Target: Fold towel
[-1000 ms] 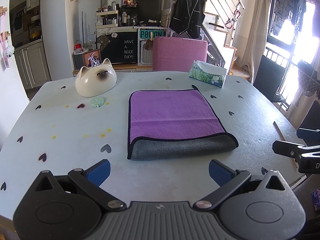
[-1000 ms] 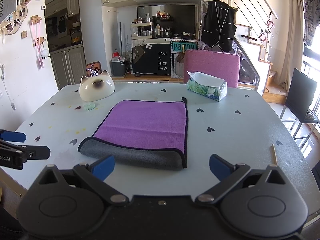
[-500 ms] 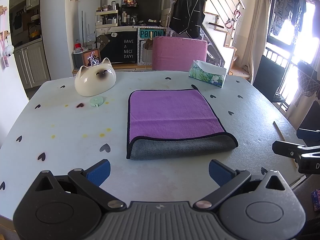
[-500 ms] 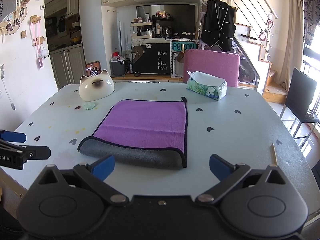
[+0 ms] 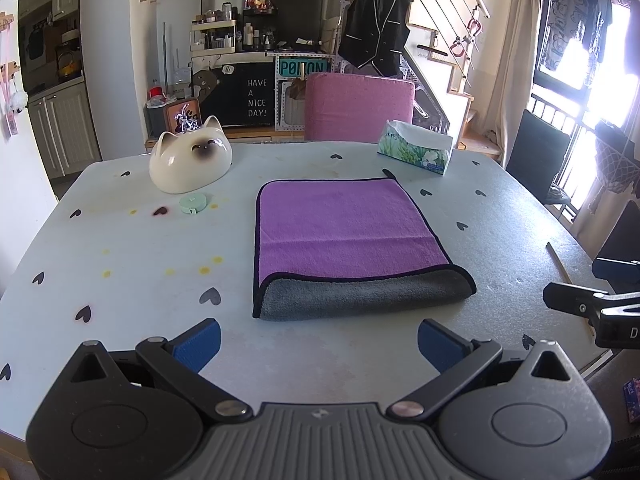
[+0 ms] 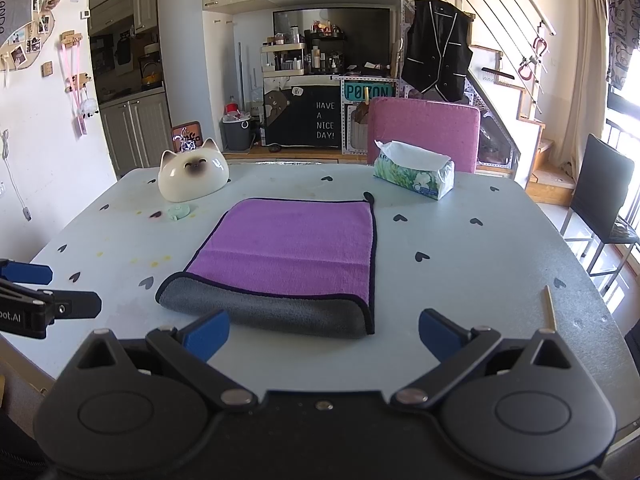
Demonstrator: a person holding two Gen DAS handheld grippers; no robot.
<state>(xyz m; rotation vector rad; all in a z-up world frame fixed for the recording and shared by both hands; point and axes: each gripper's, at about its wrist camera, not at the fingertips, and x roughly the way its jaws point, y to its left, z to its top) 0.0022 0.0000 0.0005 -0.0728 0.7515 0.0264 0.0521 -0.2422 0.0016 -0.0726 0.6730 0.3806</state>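
On the table (image 5: 360, 360), white tissues fill the tissue box (image 5: 416, 152).

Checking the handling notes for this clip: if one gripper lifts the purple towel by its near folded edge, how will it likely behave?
The towel is probably floppy: its near fold bulges in a soft roll instead of creasing flat, so it should drape. It looks plush and thick, so likely easy to pinch, not slippery. With two loose layers, the top one may peel off if gripped alone.
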